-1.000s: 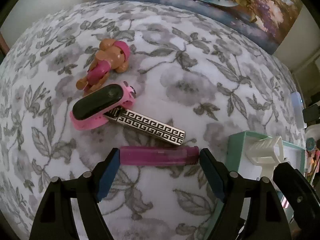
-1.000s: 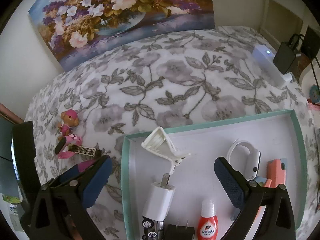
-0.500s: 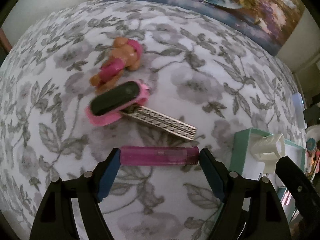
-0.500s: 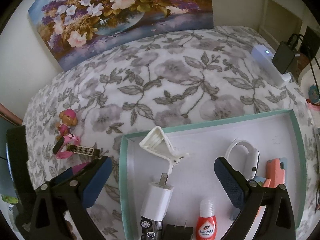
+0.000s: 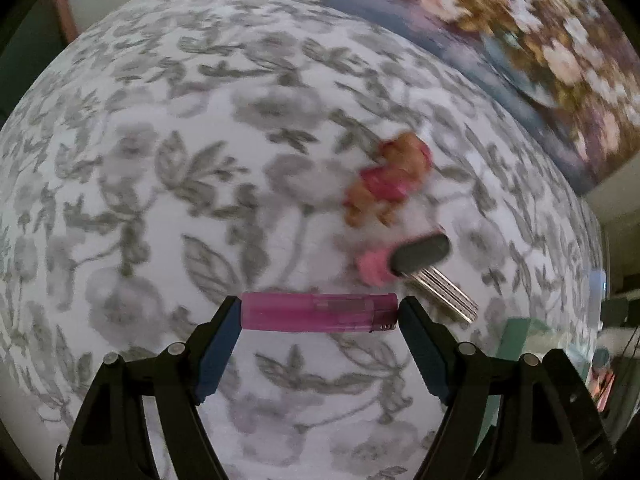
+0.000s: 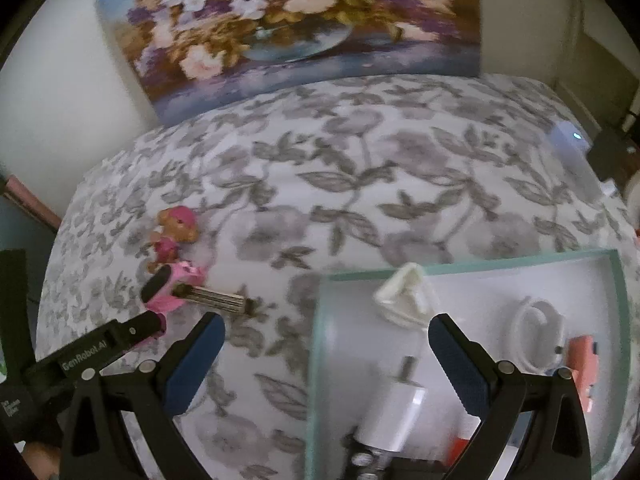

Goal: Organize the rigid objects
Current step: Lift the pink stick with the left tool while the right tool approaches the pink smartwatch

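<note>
Grip end-to-end: left gripper clamps translucent pink plastic lighter, lower centre; light, stiff, slick, could pivot. Right gripper wide open, empty.

Bed with grey floral cover carries teal-rimmed white tray at right, toy dog (pink cap), pink-cased device just beside dog, patterned metal bar touching device, white box near far right edge.
</note>
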A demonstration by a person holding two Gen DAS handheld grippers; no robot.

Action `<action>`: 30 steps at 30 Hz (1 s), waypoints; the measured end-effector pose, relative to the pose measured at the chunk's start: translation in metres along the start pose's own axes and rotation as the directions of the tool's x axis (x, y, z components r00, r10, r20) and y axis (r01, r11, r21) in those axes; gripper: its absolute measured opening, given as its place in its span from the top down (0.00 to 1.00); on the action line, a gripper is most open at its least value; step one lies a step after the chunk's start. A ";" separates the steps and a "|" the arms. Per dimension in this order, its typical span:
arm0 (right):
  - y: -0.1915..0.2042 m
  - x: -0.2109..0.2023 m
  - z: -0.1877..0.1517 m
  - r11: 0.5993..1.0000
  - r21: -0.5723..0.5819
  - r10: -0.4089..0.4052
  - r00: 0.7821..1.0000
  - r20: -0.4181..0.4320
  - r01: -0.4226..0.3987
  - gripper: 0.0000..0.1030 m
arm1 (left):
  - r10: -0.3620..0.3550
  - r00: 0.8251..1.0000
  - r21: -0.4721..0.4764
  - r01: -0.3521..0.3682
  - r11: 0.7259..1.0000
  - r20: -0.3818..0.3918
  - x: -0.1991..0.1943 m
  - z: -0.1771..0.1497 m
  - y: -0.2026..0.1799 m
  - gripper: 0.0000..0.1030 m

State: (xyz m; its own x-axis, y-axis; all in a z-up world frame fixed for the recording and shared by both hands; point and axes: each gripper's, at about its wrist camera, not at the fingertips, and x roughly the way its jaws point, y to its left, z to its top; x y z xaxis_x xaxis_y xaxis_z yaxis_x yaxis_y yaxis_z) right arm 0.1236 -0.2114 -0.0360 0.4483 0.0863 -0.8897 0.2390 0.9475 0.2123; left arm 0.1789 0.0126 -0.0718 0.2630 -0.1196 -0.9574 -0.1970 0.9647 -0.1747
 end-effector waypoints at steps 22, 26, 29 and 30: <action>0.111 0.062 0.002 0.969 -0.215 0.106 0.992 -0.061 -0.117 0.00 | -0.020 0.999 -0.196 0.025 0.980 0.028 -0.013 0.031 0.085 0.22; 0.123 0.070 0.003 0.963 -0.238 0.113 0.992 -0.064 -0.125 0.00 | -0.022 1.000 -0.203 0.026 0.979 0.021 -0.010 0.031 0.088 0.22; 0.128 0.076 0.004 0.961 -0.245 0.115 0.991 -0.068 -0.128 0.01 | -0.026 1.000 -0.204 0.029 0.979 0.017 -0.008 0.031 0.087 0.22; 0.130 0.078 0.004 0.961 -0.246 0.116 0.991 -0.067 -0.129 0.03 | -0.024 1.000 -0.203 0.026 0.979 0.016 -0.008 0.030 0.087 0.22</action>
State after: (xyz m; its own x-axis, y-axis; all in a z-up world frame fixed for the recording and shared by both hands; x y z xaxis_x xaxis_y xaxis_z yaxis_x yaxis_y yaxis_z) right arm 0.1931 -0.0830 -0.0759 0.4140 0.2159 -0.8843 -0.0401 0.9749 0.2192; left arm 0.1882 0.1048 -0.0723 0.2828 -0.1387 -0.9491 -0.3778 0.8934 -0.2431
